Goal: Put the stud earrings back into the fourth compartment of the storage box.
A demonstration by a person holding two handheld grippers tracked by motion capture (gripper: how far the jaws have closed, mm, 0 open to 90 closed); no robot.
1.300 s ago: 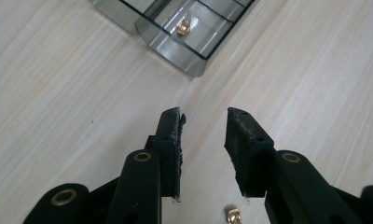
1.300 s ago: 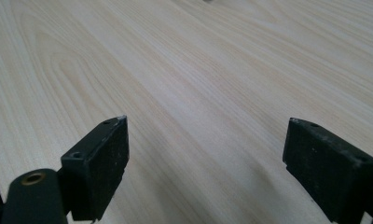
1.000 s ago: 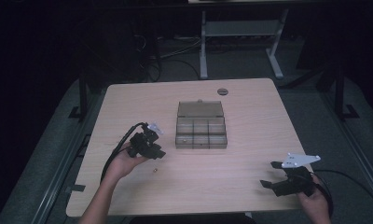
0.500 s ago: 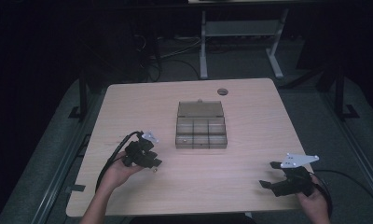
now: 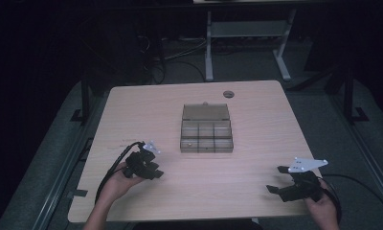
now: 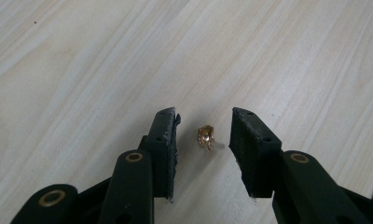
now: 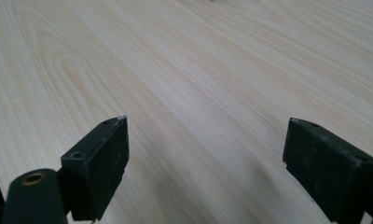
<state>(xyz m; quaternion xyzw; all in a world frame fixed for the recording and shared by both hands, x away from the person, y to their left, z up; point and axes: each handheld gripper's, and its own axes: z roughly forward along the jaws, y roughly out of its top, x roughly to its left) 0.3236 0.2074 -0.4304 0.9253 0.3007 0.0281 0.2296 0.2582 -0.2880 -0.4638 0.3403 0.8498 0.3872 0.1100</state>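
Observation:
A small gold-coloured metal piece (image 6: 205, 137) lies on the wooden table between the jaws of my left gripper (image 6: 203, 133); the pads stand apart from it on both sides, so the gripper is open. In the high view the left gripper (image 5: 153, 173) hovers low over the table's front left. The right gripper (image 5: 274, 189) rests near the front right corner; its jaws (image 7: 205, 154) stand wide with only bare wood between them. A dark clear compartment box (image 5: 206, 128) with its lid folded back sits mid-table.
The table (image 5: 256, 120) has a round cable hole (image 5: 228, 94) near its far edge. A cable trails from each gripper off the front. White desk legs (image 5: 208, 43) and cords stand on the dark floor beyond.
The left hand has drawn back toward the front edge and dropped lower. The right gripper has stayed where it was.

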